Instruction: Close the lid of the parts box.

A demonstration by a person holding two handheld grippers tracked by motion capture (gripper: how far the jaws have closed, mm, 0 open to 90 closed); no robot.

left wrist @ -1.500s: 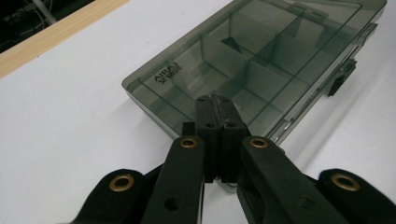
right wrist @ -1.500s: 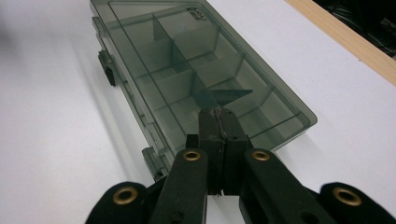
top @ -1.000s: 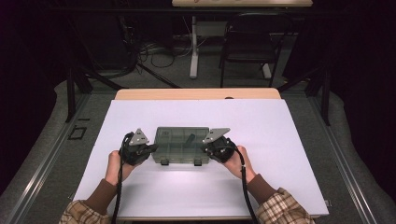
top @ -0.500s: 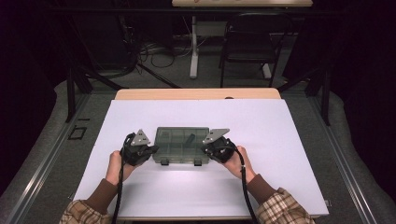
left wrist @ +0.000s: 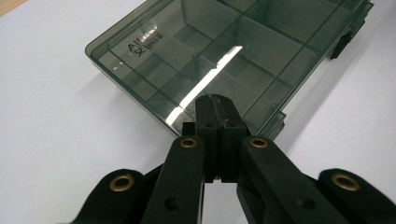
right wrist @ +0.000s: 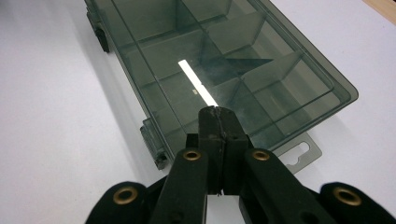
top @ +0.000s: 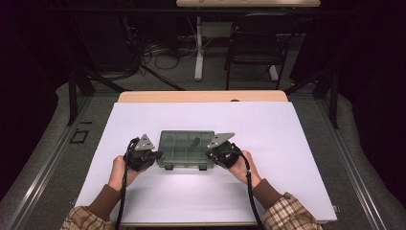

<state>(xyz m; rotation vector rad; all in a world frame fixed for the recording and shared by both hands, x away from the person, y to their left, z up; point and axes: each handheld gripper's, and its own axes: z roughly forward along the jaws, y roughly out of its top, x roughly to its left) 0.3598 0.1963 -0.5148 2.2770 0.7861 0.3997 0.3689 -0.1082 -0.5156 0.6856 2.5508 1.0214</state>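
Smoky clear plastic organizer box (top: 186, 148) lies flat, lid down, near the front middle of the white worktop (top: 287, 143). Dividers show through the lid; one small dark item sits in an inner compartment, too small to identify. Two latches (top: 184, 166) on the near long edge look fastened. A hang tab sticks out at the right end, seen in the right gripper view.

Left claw (left wrist: 216, 103) at the box's left end, jaws pressed together, empty, tip over the end edge. Right claw (right wrist: 218, 116) mirrors it at the right end, also closed on nothing. Contact with the lid cannot be told.

Risks, as I judge them: the box is light and slick on a smooth sheet, so uneven pressure from one end could skate or spin it. Closed tips could slip off the glossy lid. Prying the latches unevenly could pop the lid and scatter the contents.
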